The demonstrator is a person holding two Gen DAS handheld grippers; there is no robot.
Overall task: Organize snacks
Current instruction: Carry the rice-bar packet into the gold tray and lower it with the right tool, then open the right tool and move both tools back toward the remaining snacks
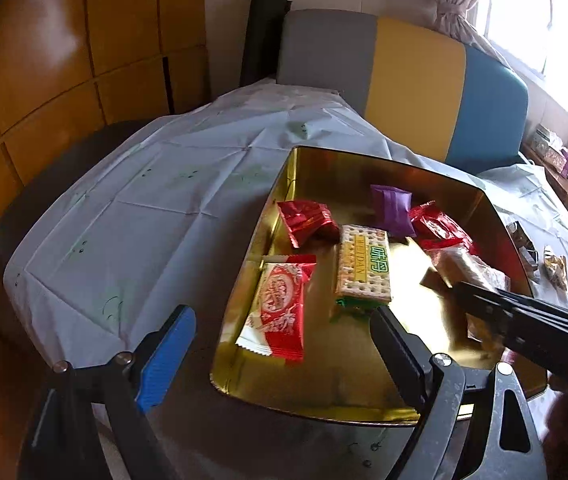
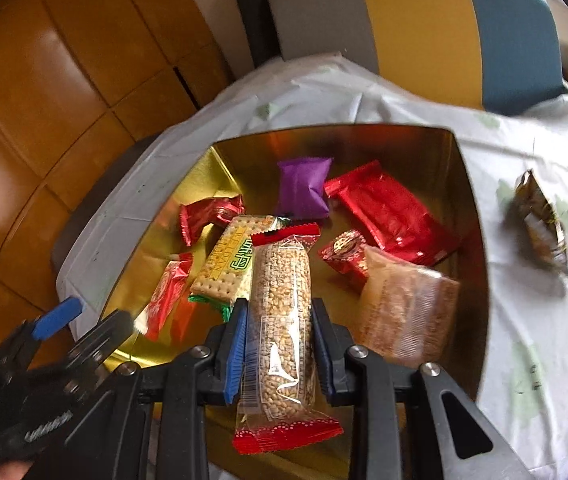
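Closest to the lens, a clear-wrapped grain bar (image 2: 284, 320) with red crimped ends is pinched between the two pads of the right gripper (image 2: 280, 344), held over the near edge of the gold tin (image 2: 472, 208). So that one looks like it's mid-delivery, not dropped yet.

Quite a bit seems sorted already: lying inside the tin can be seen a cracker pack (image 2: 224, 264), a purple pouch (image 2: 304, 188), a long red packet (image 2: 392, 212), a small red candy (image 2: 208, 216), a red-and-white wafer pack (image 1: 276, 308) and a clear bag of brown crumbly stuff (image 2: 408, 300).

The left gripper (image 1: 284, 344) is spread wide with nothing in it, hovering over the tin's near-left corner.

Left to do, by the look of it: two gold-foil wrappers (image 2: 540, 224) are sitting out on the white tablecloth (image 1: 144, 184), off to the right of the tin. Whether anything else is outside the frame can't be told.
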